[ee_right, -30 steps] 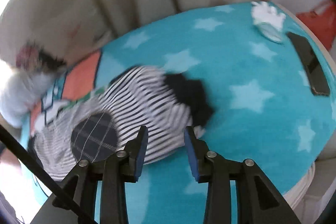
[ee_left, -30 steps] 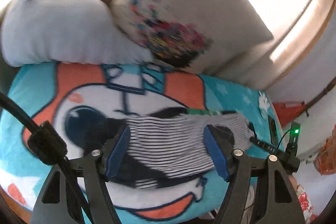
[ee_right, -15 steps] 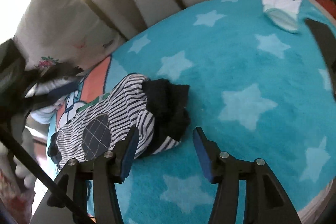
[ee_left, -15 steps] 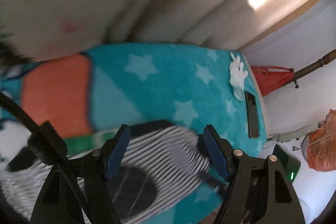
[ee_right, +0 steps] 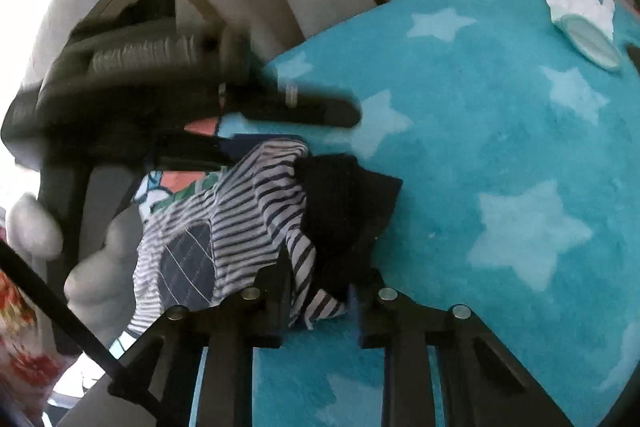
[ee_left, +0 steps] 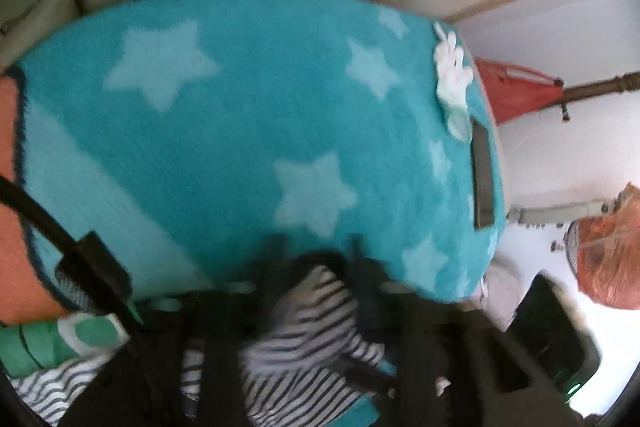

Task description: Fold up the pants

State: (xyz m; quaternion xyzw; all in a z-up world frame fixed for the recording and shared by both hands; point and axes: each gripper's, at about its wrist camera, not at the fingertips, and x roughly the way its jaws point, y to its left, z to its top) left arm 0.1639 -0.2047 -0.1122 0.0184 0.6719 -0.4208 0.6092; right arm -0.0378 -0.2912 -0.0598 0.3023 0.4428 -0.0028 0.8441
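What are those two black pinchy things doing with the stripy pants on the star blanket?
A person is folding the striped pants with a gripper in each hand. The right gripper is closed on the pants near the black waistband. The left gripper is closed on another stripy part. The pants lie bunched on the blue star blanket, not neatly folded yet.

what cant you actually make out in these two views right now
- Left wrist view: the left tool is smeared by motion blur, so its grip on the striped pants can't be confirmed.
- Right wrist view: the pants' far end is hidden behind the left tool's body.
- Right wrist view: the dark flat item beside the white glove is cut off by the frame edge.
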